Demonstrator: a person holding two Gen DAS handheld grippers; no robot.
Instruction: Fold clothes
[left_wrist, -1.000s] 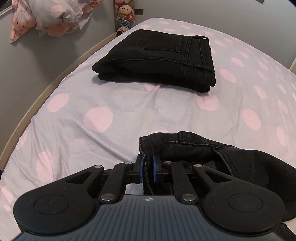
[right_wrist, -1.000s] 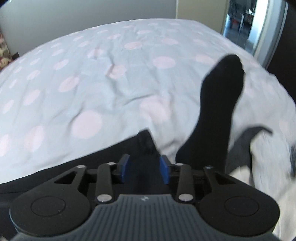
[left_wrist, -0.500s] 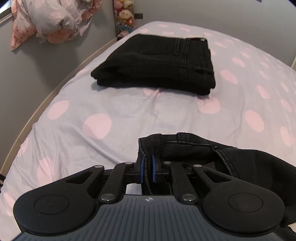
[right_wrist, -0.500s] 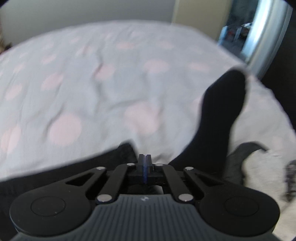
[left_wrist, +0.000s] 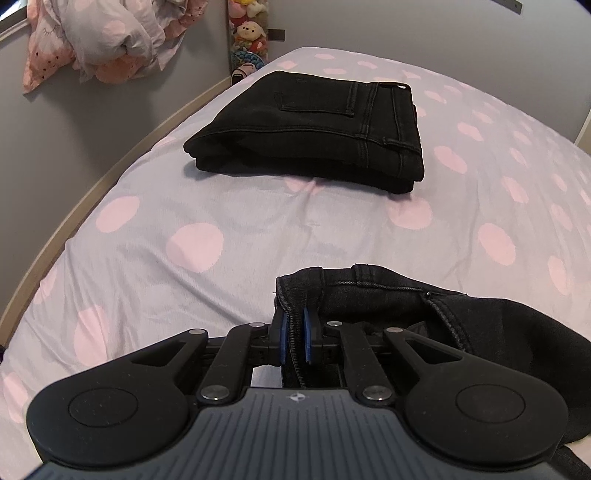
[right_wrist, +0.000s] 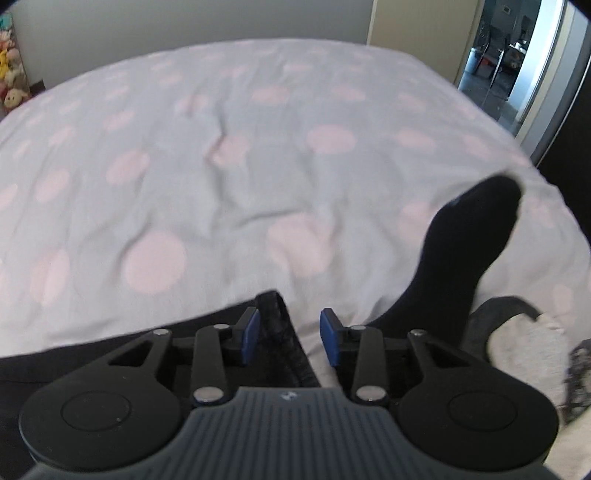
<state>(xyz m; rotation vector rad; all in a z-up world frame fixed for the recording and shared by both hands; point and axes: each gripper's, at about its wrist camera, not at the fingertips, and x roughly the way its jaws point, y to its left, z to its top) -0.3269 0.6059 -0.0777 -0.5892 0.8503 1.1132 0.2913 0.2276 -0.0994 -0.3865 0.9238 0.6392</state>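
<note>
A pair of black jeans (left_wrist: 461, 317) lies unfolded at the near edge of the bed. My left gripper (left_wrist: 294, 341) is shut on its waistband corner. In the right wrist view my right gripper (right_wrist: 289, 338) is open, with an edge of the same black jeans (right_wrist: 280, 343) lying between the blue pads, nearer the left one. A second pair of black jeans (left_wrist: 317, 125) lies folded at the far left of the bed.
The bed sheet (left_wrist: 229, 206) is lilac with pink dots. A black sock (right_wrist: 461, 258) and grey and white garments (right_wrist: 524, 339) lie at the right. Bedding hangs on the wall (left_wrist: 99, 40), with plush toys (left_wrist: 247, 33) in the corner. A doorway (right_wrist: 517, 62) is at the far right.
My right gripper went from open to shut half a second ago, and is now open again over the jeans edge. My left gripper kept its hold and moved slightly forward.
</note>
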